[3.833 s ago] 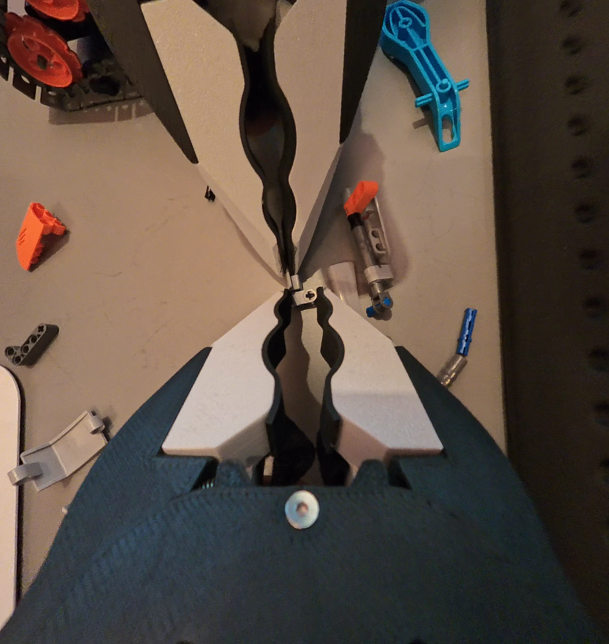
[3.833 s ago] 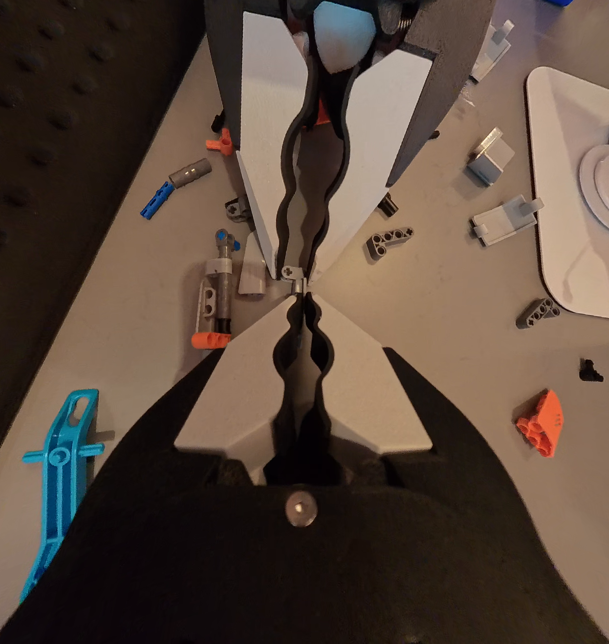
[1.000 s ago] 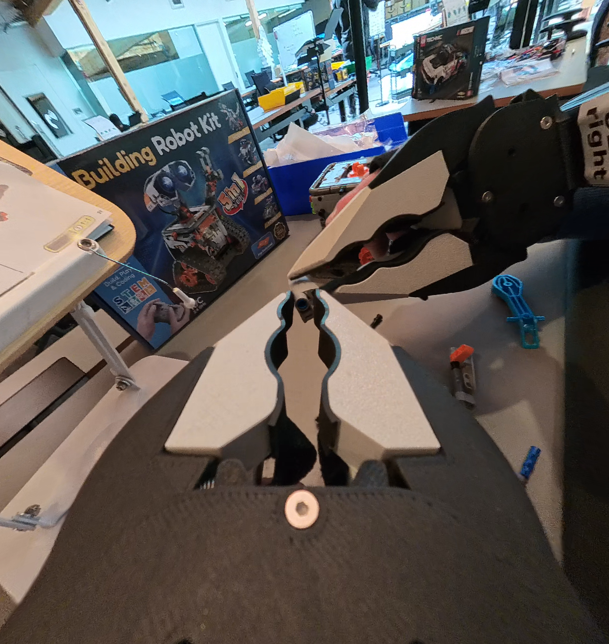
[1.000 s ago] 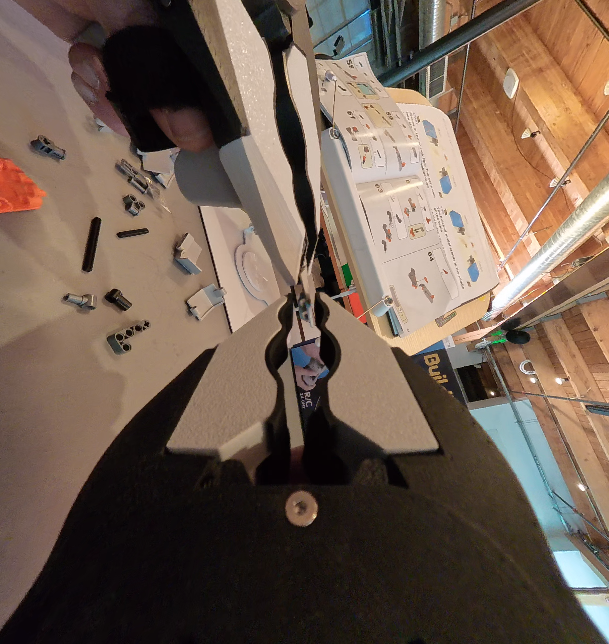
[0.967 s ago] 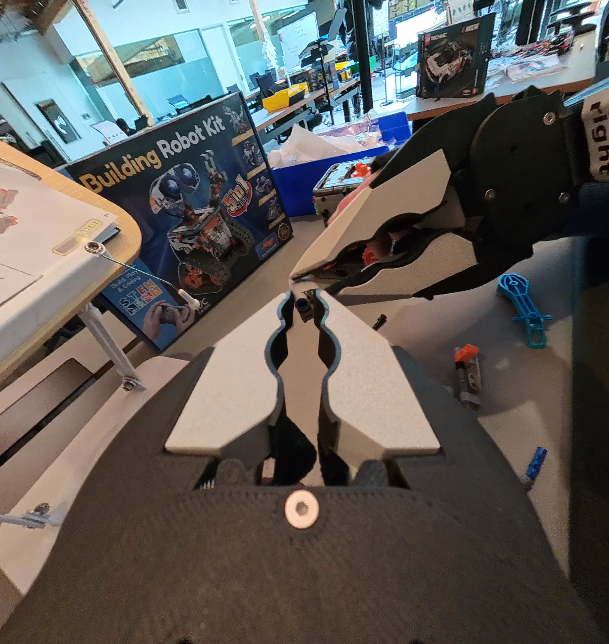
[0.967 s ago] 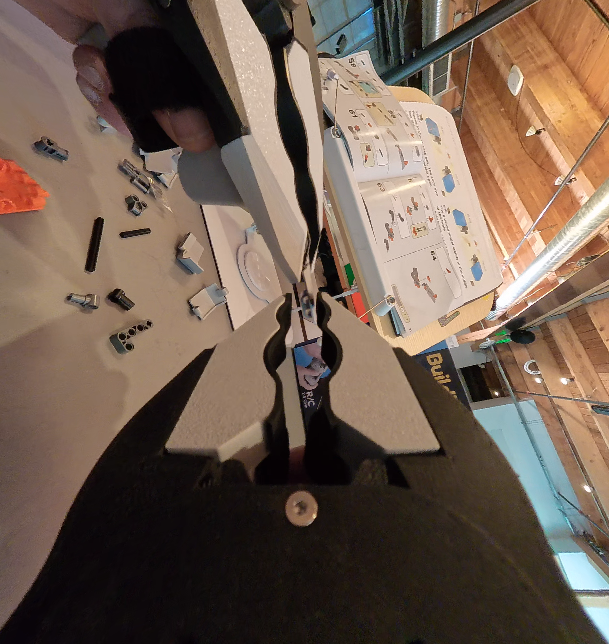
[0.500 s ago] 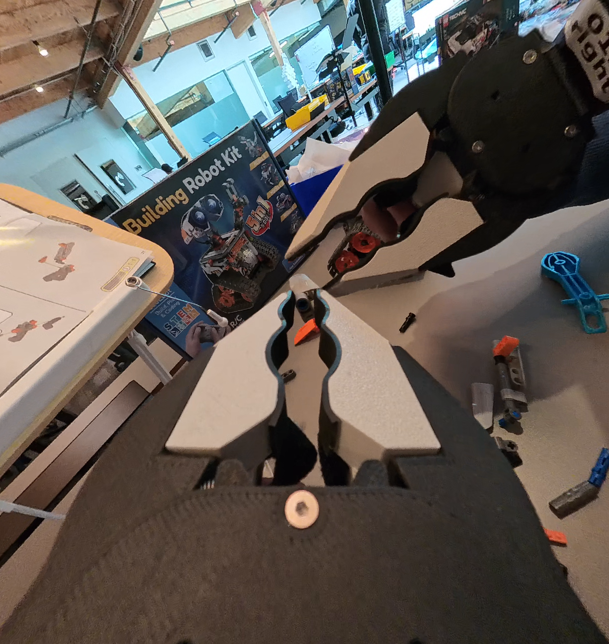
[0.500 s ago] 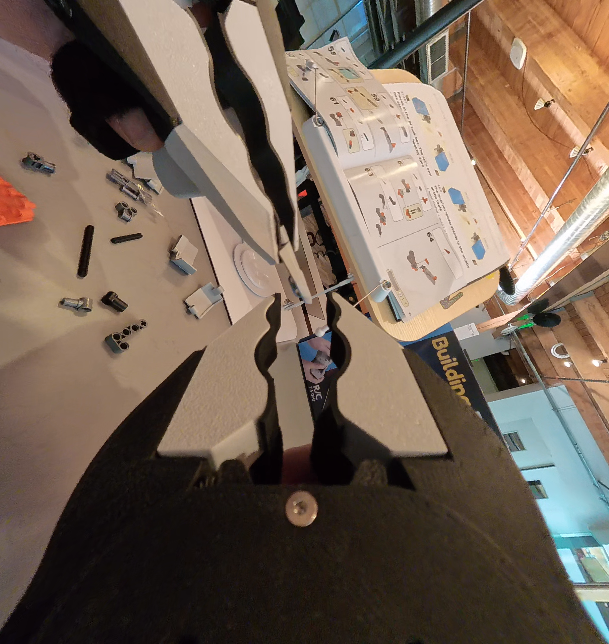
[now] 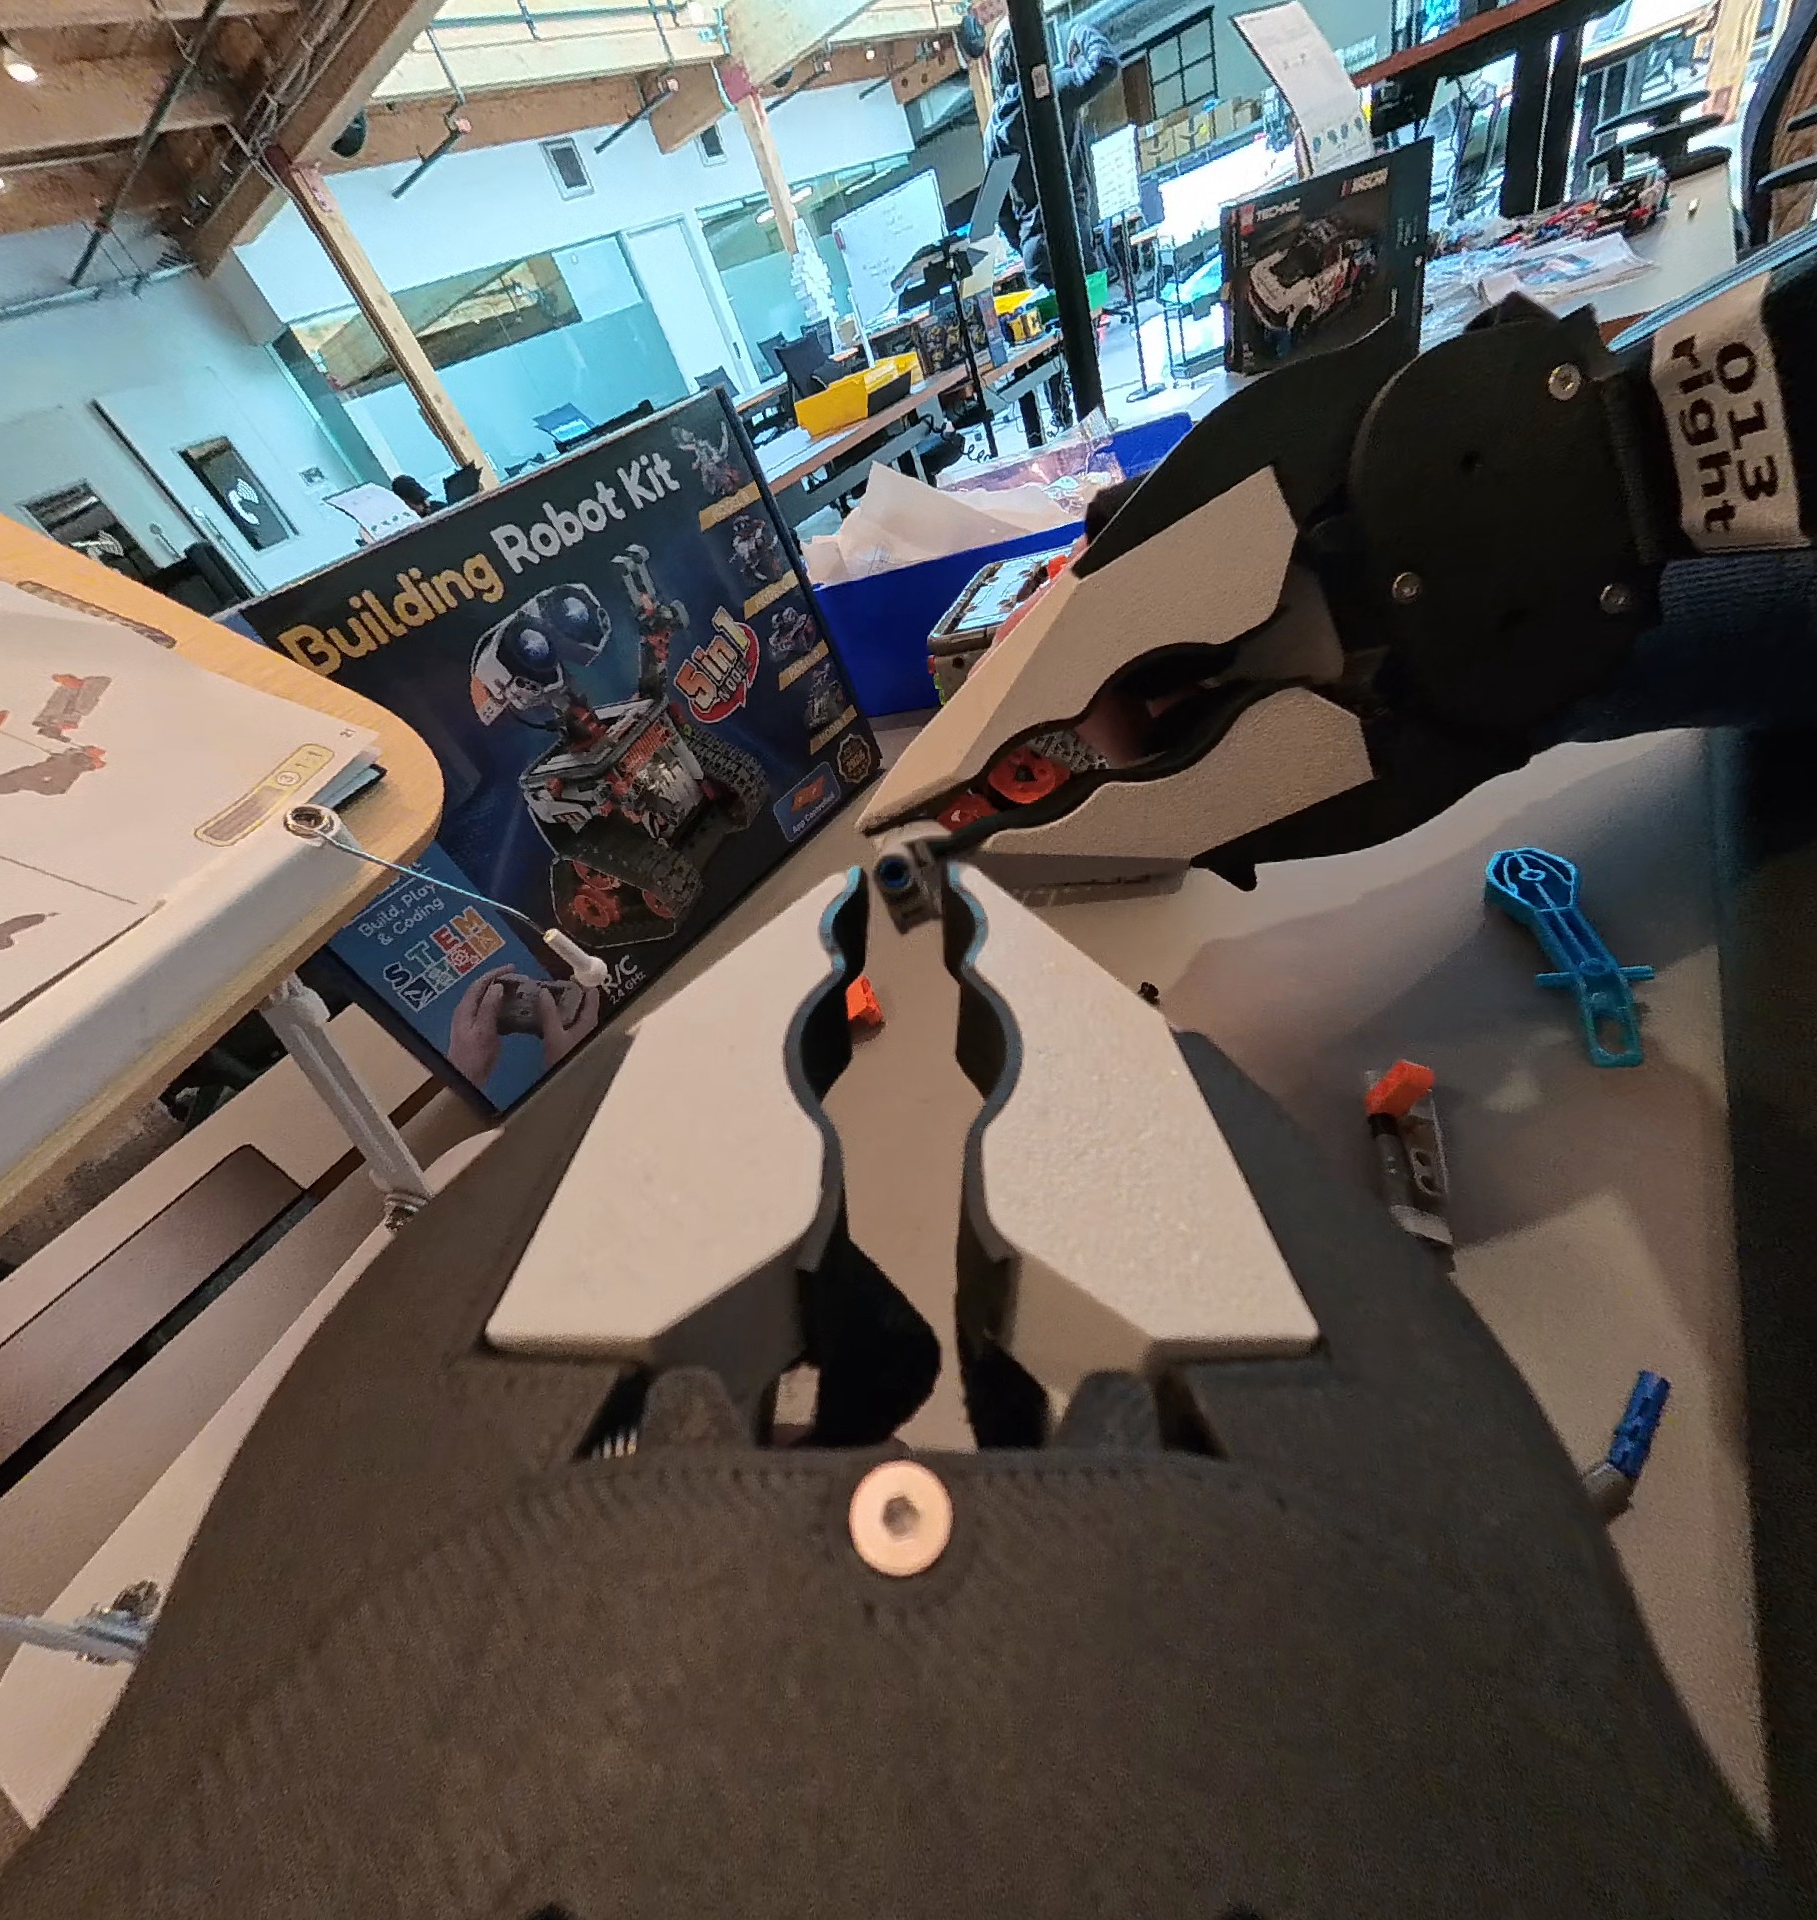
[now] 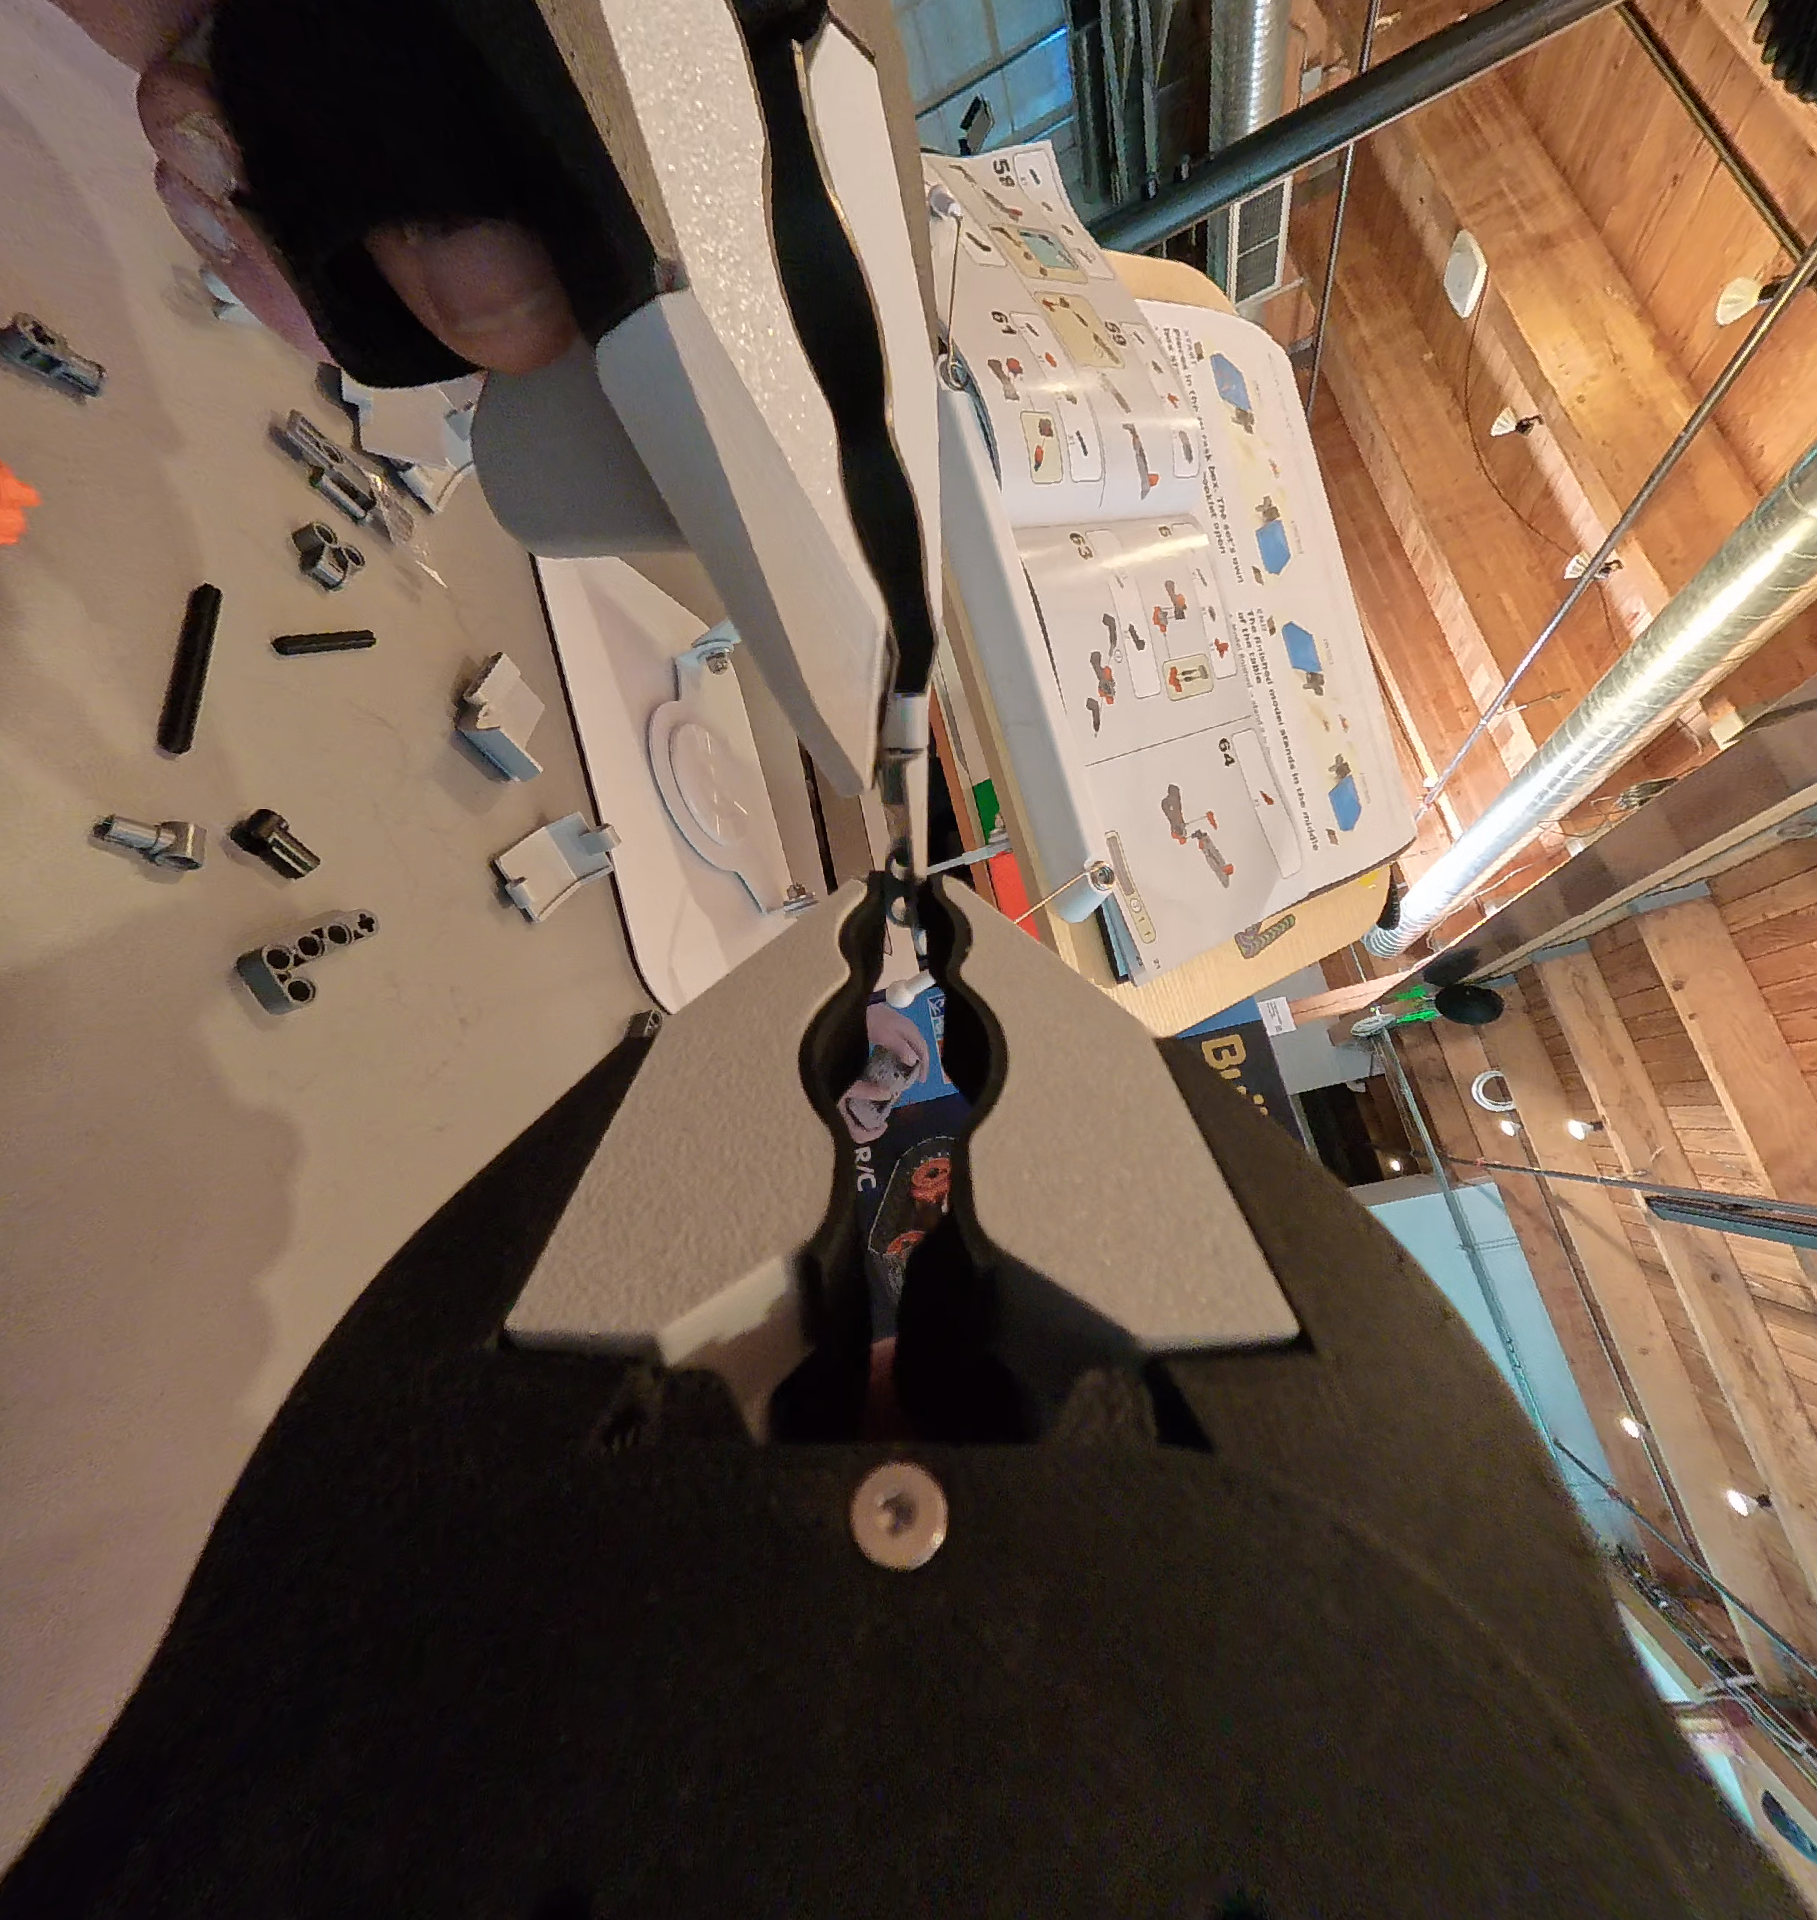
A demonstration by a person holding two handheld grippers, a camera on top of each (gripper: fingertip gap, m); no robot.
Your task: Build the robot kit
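Left gripper point(image 9: 899, 883) — clamped on small grey connector with blue pin point(image 9: 906, 881). Right gripper point(image 10: 906, 896) — nipped shut on same connector's far end, tip to tip above table point(image 9: 1569, 1288).

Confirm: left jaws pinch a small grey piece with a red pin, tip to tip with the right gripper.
The pin is blue, not red, per the left wrist view. The left jaws do pinch the grey piece, tip to tip with the right gripper.
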